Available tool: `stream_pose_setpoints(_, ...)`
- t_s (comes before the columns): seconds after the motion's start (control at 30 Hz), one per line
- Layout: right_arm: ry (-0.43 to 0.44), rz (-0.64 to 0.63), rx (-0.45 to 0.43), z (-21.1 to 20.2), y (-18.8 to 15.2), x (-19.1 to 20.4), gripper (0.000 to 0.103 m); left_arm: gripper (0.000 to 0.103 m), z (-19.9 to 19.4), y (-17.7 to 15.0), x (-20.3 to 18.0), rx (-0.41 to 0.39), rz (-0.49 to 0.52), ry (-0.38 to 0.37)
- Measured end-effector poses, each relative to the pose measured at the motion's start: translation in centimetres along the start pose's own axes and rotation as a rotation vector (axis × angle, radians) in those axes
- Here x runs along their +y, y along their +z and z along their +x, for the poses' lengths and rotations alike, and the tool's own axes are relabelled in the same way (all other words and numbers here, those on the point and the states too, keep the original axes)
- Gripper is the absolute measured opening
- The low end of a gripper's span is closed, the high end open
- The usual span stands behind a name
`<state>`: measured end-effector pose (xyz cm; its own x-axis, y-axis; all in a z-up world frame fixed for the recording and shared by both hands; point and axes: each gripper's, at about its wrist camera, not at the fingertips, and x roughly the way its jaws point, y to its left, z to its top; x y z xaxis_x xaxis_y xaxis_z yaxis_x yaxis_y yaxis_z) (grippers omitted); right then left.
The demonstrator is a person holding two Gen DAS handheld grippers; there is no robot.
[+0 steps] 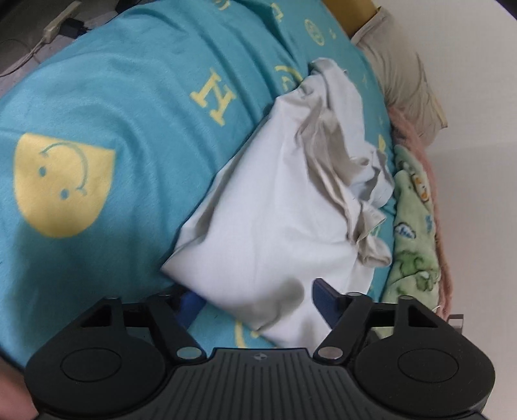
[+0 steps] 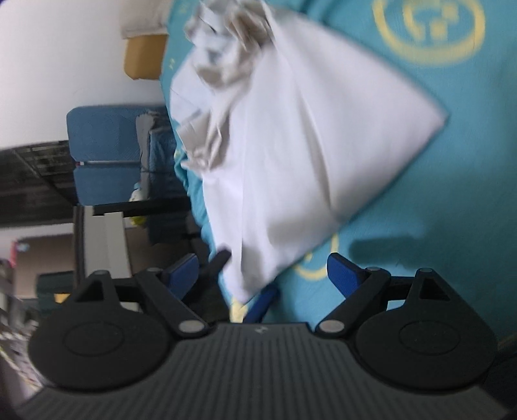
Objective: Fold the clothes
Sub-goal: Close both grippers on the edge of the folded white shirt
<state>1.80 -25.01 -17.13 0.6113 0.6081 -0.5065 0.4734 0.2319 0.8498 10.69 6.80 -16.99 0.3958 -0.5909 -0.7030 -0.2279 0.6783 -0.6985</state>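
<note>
A white garment (image 1: 274, 206) lies on a teal bedspread (image 1: 113, 97) with yellow prints; its far end is crumpled. In the left wrist view my left gripper (image 1: 258, 297) is open, blue pads wide apart, with the garment's near corner lying between them. In the right wrist view the same garment (image 2: 290, 145) spreads ahead, smooth at right and bunched at the top. My right gripper (image 2: 261, 274) is open, its pads either side of the garment's near corner. A blue finger (image 2: 261, 303) of the other gripper shows under that corner.
A green patterned blanket (image 1: 413, 232) and a beige pillow (image 1: 400, 74) lie along the bed's wall side. A power strip (image 1: 56, 22) sits on the floor. Blue chairs (image 2: 106, 155) and a dark table stand beside the bed's edge.
</note>
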Motion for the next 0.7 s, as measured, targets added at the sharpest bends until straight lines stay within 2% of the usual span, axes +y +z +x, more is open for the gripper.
stream_pose_setpoints(0.1, 0.004, 0.030, -0.003, 1.0, -0.1, -0.4, 0.089, 0.047, 0.2, 0.4, -0.5, -0.042, 0.013, -0.011)
stream_pose_setpoints(0.23, -0.004, 0.090, -0.126, 0.0, 0.8, -1.3, 0.088, 0.007, -0.2, 0.5, -0.5, -0.094, 0.007, -0.020)
stream_pose_setpoints(0.3, -0.010, 0.095, -0.211, -1.0, 1.2, -1.4, 0.087, 0.007, -0.8, 0.6, -0.5, -0.115, 0.000, -0.047)
stream_pose_setpoints(0.37, -0.022, 0.102, -0.288, -1.9, 1.4, -1.5, 0.079, 0.006, -1.3, 0.5, -0.9, -0.142, 0.012, -0.075)
stream_pose_setpoints(0.5, -0.058, 0.120, -0.370, -2.8, 1.5, -1.9, 0.061, 0.005, -2.4, 0.2, -2.1, -0.196, 0.067, -0.113)
stream_pose_setpoints(0.6, -0.089, 0.083, -0.416, -3.3, 1.4, -1.5, 0.041, 0.005, -3.1, -0.2, -2.9, -0.216, 0.106, -0.119)
stream_pose_setpoints(0.63, -0.099, 0.069, -0.430, -3.5, 1.4, -1.3, 0.025, 0.005, -3.4, -0.4, -3.1, -0.222, 0.118, -0.124)
stream_pose_setpoints(0.67, -0.109, 0.056, -0.445, -3.6, 1.4, -1.2, 0.014, 0.005, -3.7, -0.6, -3.3, -0.228, 0.131, -0.128)
stream_pose_setpoints(0.7, -0.112, 0.040, -0.458, -3.8, 1.3, -0.9, 0.013, 0.005, -3.9, -0.9, -3.5, -0.235, 0.145, -0.128)
